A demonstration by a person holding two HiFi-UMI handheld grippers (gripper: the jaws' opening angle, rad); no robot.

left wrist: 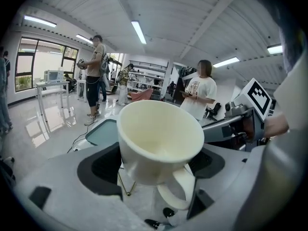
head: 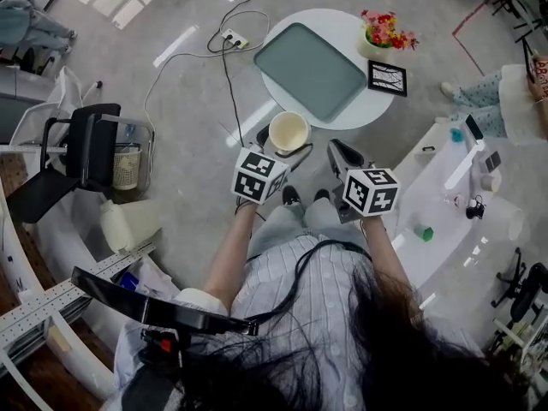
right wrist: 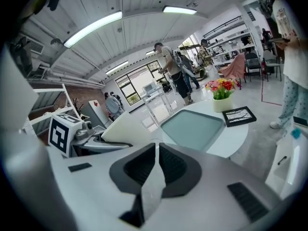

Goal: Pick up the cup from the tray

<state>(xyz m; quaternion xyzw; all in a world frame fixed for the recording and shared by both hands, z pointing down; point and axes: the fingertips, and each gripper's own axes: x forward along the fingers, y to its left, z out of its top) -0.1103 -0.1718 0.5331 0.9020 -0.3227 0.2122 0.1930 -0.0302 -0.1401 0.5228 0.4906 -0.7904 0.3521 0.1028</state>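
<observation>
A cream ceramic cup with a handle (left wrist: 159,143) is pinched between the fingers of the left gripper (left wrist: 158,177) and is held upright, just off the near edge of the round white table (head: 317,17), clear of the grey-green rectangular tray (head: 310,71). The fingers of the right gripper (right wrist: 156,153) are pressed together on nothing, just beside the cup. Open grey floor (head: 184,92) is seen to the left, crossed by a black cable (head: 229,84).
</observation>
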